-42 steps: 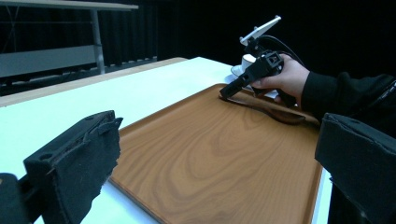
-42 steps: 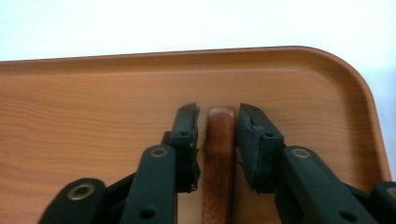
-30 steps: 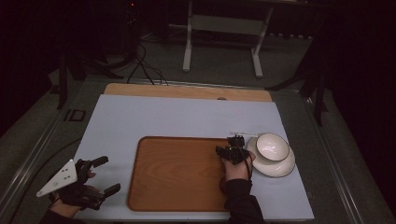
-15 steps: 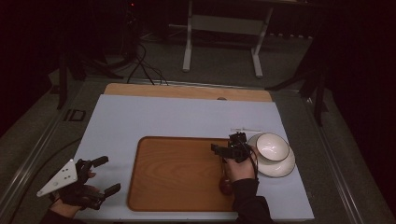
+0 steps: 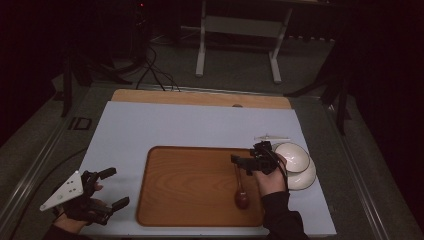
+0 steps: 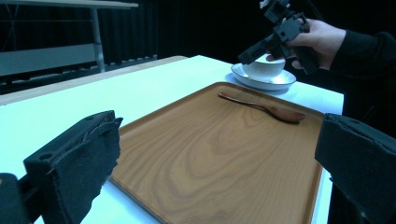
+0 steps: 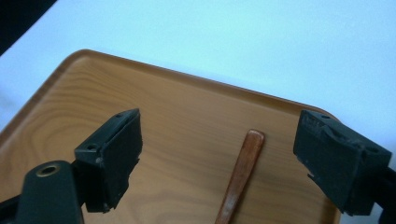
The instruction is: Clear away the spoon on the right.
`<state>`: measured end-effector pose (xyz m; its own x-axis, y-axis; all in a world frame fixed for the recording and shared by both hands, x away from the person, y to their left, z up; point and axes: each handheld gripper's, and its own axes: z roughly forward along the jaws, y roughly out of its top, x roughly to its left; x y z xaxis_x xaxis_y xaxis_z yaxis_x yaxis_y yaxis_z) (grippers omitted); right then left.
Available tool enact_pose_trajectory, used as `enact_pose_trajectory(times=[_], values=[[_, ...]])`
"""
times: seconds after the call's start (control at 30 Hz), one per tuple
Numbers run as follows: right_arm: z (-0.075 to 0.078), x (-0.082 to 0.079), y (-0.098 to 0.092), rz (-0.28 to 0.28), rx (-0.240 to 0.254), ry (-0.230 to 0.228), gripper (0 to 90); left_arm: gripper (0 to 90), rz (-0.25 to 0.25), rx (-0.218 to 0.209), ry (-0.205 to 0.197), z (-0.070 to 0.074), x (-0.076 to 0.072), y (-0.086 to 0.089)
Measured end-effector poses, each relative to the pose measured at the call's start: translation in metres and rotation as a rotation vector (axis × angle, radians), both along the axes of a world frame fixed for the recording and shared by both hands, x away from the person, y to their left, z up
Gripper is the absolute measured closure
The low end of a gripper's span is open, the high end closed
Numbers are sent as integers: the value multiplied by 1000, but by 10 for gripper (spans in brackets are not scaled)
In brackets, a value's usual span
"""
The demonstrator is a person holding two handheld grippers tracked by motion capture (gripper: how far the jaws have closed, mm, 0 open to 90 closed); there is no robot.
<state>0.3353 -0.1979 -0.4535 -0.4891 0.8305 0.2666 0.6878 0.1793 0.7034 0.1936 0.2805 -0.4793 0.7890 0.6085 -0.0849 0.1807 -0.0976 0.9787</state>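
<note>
Two grippers, both with jaws spread wide and nothing between them. My left gripper (image 5: 107, 189) sits low at the near left corner of the white table (image 5: 175, 125), just off the left edge of the wooden tray (image 5: 190, 185), jaws pointing toward the tray. My right gripper (image 5: 245, 162) hangs above the tray's right side, held up off the surface in my right hand (image 5: 272, 177).

Wooden spoon (image 5: 240, 192) lies flat on the tray near its right edge, bowl end toward me, handle pointing away. In the right gripper view the spoon's handle tip (image 7: 243, 172) sits between the spread jaws, below them, touching neither.

White bowl (image 5: 291, 156) sits on a white saucer (image 5: 305, 177) on the table, just beside the tray's right edge, close behind my right hand.
</note>
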Motion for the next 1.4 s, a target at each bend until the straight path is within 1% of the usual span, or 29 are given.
enact_pose_trajectory(times=[0.13,0.2,0.27,0.33,0.43,0.5,0.6,0.7,0.73,0.77,0.83,0.93,0.97,1.07,1.13,1.17,1.4], values=[[7,-8,-2,26,4,-16,156,1,-3,1,-2,0,0,0],[9,-13,-3,45,18,-23,156,1,0,-1,0,0,0,0],[10,-18,-4,65,3,-37,156,1,0,-3,0,0,0,0],[11,-20,-7,70,-5,-46,156,1,-2,0,0,0,0,0],[10,-25,-13,72,-1,-54,156,1,-3,3,0,0,0,-1],[8,-28,-18,71,5,-53,156,1,-3,2,1,0,0,0],[5,-34,-24,76,-2,-58,156,1,-3,2,-1,0,0,0],[2,-40,-30,82,14,-63,156,1,-5,3,1,0,0,-1],[2,-40,-30,82,14,-63,156,1,-5,3,1,0,0,-1],[-1,-46,-35,90,7,-60,156,1,-5,4,-1,0,0,0],[-3,-48,-38,97,7,-57,157,1,-4,3,-1,0,0,0],[-7,-52,-43,107,3,-74,160,1,-5,4,0,0,0,-1],[-9,-53,-44,115,11,-79,160,1,-6,5,1,0,0,-1],[-12,-54,-46,123,13,-84,160,1,-8,8,2,0,0,-1],[-17,-56,-48,138,15,-121,160,1,-10,8,1,0,0,-1],[-19,-56,-48,139,9,-125,160,1,-16,8,1,0,0,-1],[-23,-55,-51,140,12,-121,160,0,-20,5,-1,0,-1,-1]])
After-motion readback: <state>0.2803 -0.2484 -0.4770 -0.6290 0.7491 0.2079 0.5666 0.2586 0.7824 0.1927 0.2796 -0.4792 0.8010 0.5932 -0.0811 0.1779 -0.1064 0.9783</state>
